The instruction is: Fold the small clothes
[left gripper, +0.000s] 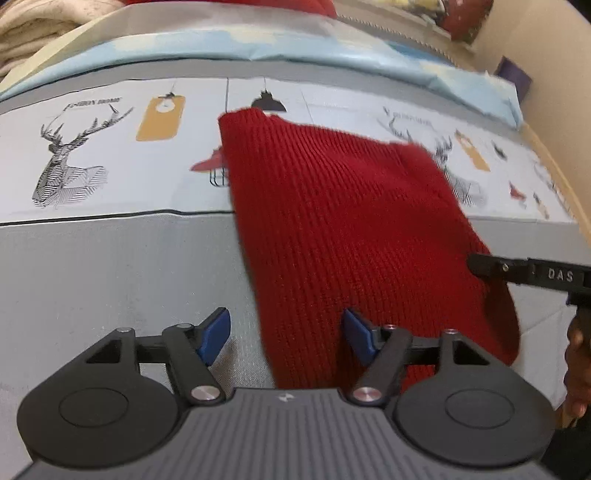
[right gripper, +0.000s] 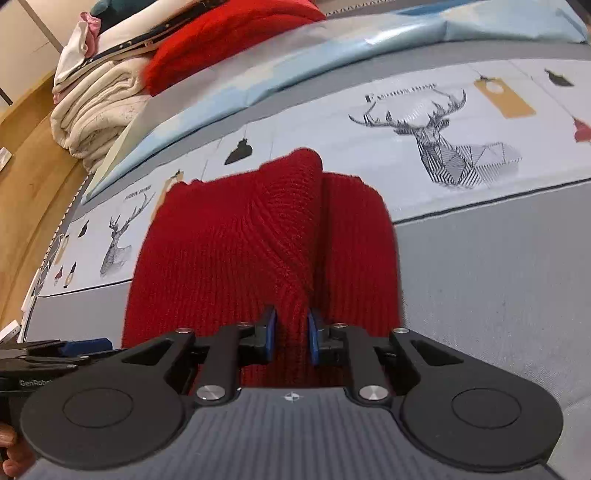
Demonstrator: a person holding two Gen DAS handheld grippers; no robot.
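A red ribbed knit garment (left gripper: 332, 206) lies on the grey deer-print bedsheet (left gripper: 110, 258), partly folded over itself. My left gripper (left gripper: 285, 317) hovers open at the garment's near left edge; one blue pad is over the sheet, the other over the knit, and neither presses on it. In the right wrist view, my right gripper (right gripper: 292, 315) is shut on a raised ridge of the same red garment (right gripper: 221, 240), which bunches up from the pads. The right gripper's black finger (left gripper: 480, 264) shows at the garment's right edge. The left gripper's blue pad (right gripper: 85, 345) shows at the far left.
A stack of folded cream cloth (right gripper: 99, 110) with a red item (right gripper: 221, 33) on top sits at the bed's far left. A light blue sheet (right gripper: 295, 70) runs along the back. Wooden floor (right gripper: 33, 184) lies beyond the bed's left edge. A hand (left gripper: 576, 369) holds the right gripper.
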